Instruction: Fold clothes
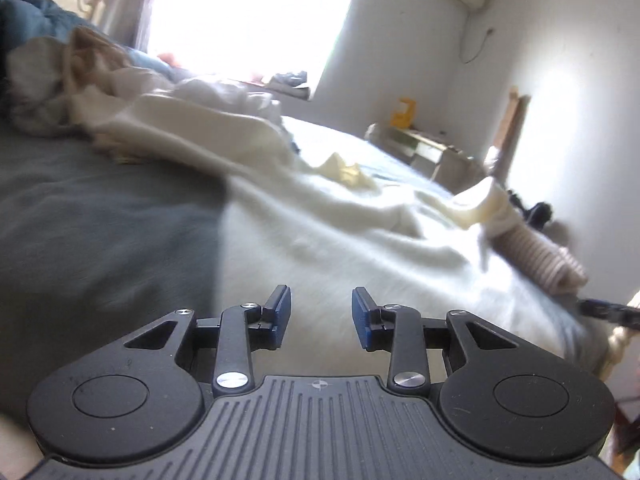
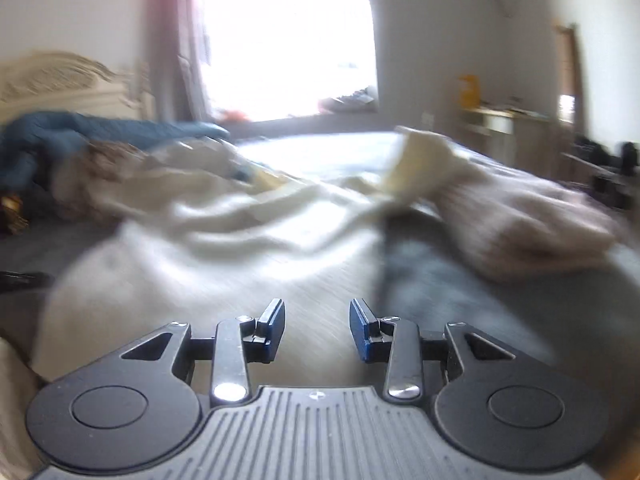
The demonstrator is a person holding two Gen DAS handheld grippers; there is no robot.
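Plainly, with the left gripper (image 1: 321, 316) and right gripper (image 2: 317, 328) both spread and empty above the cream garment (image 1: 340, 232) rumpled across frame centre on the bed (image 1: 88, 220), a careless pinch could bunch several layers or snag the bedding.

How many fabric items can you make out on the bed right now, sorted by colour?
White or cream: 2, the big white garment under both open claws and the cream cloth pile.
Pale yellow: 1, a small crumpled piece.
Beige ribbed knit: 1.
Blue: 1, the quilt.
Total: 5; blur may hide more.
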